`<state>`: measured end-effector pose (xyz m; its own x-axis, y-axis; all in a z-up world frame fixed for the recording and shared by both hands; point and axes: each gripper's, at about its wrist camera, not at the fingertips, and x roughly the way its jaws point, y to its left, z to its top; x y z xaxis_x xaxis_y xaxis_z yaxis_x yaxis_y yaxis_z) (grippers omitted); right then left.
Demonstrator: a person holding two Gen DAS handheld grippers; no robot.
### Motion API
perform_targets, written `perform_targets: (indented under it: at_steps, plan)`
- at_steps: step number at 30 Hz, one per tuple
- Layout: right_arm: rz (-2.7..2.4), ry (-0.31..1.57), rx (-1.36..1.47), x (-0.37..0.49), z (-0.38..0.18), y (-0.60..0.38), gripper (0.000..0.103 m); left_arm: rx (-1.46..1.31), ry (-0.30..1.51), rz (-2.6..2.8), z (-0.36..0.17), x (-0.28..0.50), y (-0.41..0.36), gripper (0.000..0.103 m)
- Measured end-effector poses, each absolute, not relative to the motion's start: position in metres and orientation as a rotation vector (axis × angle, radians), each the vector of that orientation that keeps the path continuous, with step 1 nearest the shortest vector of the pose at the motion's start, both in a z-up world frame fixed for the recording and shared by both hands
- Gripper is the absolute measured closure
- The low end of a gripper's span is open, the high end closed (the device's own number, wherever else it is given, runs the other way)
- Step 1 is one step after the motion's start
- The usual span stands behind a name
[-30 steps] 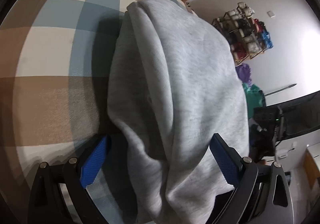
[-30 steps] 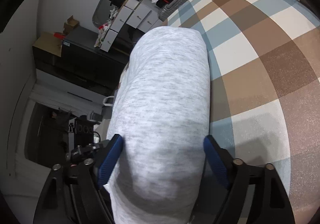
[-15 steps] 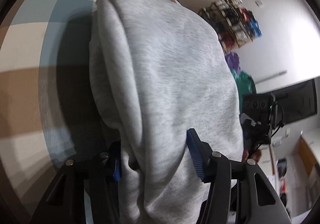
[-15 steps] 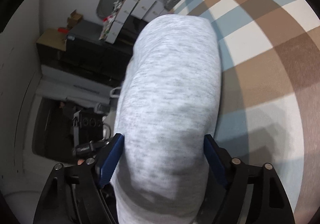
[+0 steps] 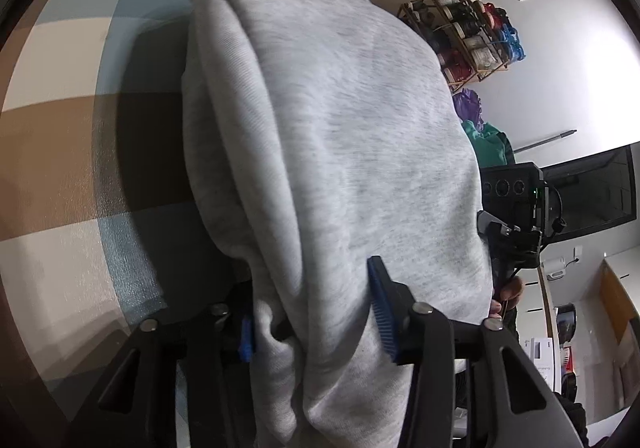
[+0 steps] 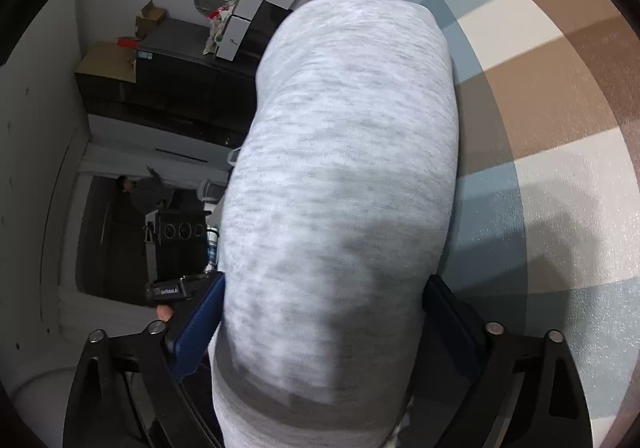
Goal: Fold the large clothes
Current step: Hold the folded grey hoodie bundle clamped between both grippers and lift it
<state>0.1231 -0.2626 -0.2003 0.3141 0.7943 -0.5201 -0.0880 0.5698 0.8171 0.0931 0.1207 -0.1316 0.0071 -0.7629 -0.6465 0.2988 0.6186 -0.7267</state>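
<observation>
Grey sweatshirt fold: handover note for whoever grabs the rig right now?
Left gripper: jaws have just been closing and now pinch a bunched fold of the grey sweatshirt.
Right gripper: jaws have just opened a little; they stand wide with the sweatshirt's other end filling the gap. Whether the pads press on it is unclear.
Garment: already bundled into a thick roll, draped over both grippers above the plaid cloth.
Done: the bundling; left grip taken.
Left: probably secure the right grip, lay the bundle on the plaid cloth, then flatten and square it.
</observation>
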Motion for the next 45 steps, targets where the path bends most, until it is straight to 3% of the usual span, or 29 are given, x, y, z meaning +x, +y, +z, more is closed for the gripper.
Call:
perform_targets:
  at_steps: [2,4,12,17,32,45]
  plan:
    - [0.678,1.074,0.763,0.118,-0.191,-0.265,0.022,-0.433,1.291,-0.894,-0.123,0.09,0.118,0.073]
    - [0.7,1.051,0.773,0.114,-0.185,-0.265,0.024,-0.445,1.263,-0.916,-0.116,0.084,0.121,0.074]
    - [0.697,1.067,0.815,0.122,-0.205,-0.275,0.02,-0.445,1.306,-0.868,-0.131,0.092,0.118,0.074]
    - [0.692,1.022,0.801,0.114,-0.191,-0.269,0.025,-0.443,1.266,-0.875,-0.117,0.086,0.121,0.076]
    - [0.884,0.843,0.871,0.093,-0.122,-0.237,0.027,-0.393,1.118,-0.84,-0.015,0.047,0.152,0.077]
    - [1.089,0.782,0.779,0.108,-0.005,-0.112,0.027,-0.356,0.964,-0.695,0.094,-0.008,0.266,0.076]
